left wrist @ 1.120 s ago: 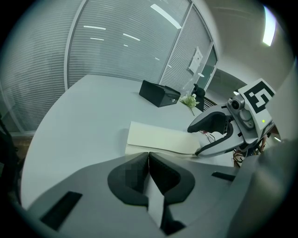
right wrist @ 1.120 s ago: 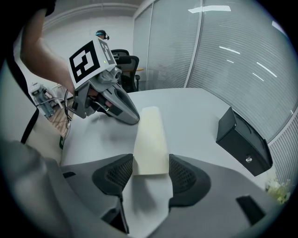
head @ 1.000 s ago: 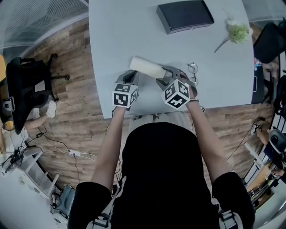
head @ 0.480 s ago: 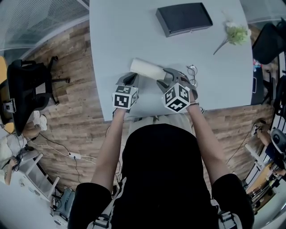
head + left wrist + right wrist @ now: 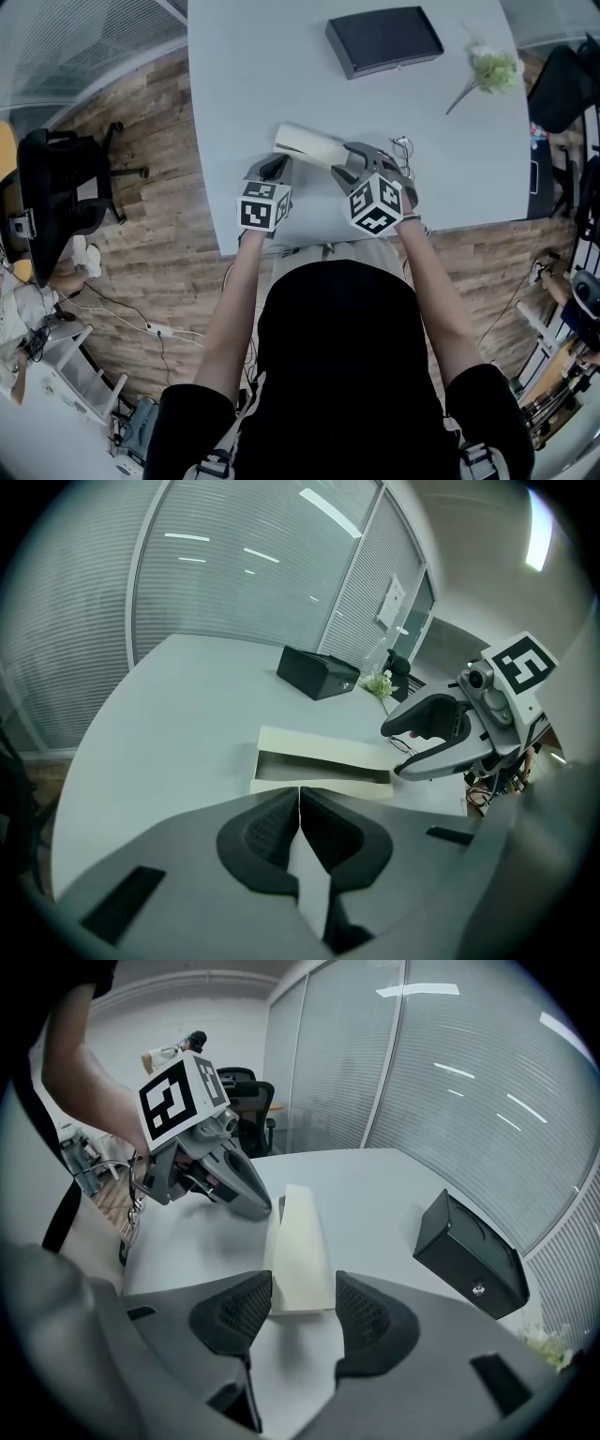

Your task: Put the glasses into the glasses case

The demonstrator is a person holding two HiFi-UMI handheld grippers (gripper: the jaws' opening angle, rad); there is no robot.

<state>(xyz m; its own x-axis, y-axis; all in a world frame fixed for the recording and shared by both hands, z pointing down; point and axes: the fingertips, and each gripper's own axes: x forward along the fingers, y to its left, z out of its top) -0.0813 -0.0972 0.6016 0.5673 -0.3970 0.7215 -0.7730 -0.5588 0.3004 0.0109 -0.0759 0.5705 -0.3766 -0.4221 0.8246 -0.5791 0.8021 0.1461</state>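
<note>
The cream glasses case [image 5: 309, 145] lies open on the white table [image 5: 253, 75], its hollow showing in the left gripper view [image 5: 319, 766]. My left gripper [image 5: 275, 167] is shut, pinching a thin cream flap at the case's left end [image 5: 300, 794]. My right gripper [image 5: 304, 1302] is open and its jaws have just been closing. The case's other end [image 5: 300, 1269] sits between the pads with a sliver of room each side. The wire-framed glasses [image 5: 403, 148] lie on the table just right of the right gripper [image 5: 345, 167].
A black box [image 5: 384, 37] stands at the table's far side, also in the right gripper view [image 5: 469, 1255]. A green plant sprig [image 5: 492, 67] lies at the far right. The table's near edge [image 5: 300, 242] runs just under both grippers. Office chairs stand to both sides.
Hardly anything differs: the right gripper's marker cube has shifted a touch toward me. The case, the glasses and the left gripper stay where they were.
</note>
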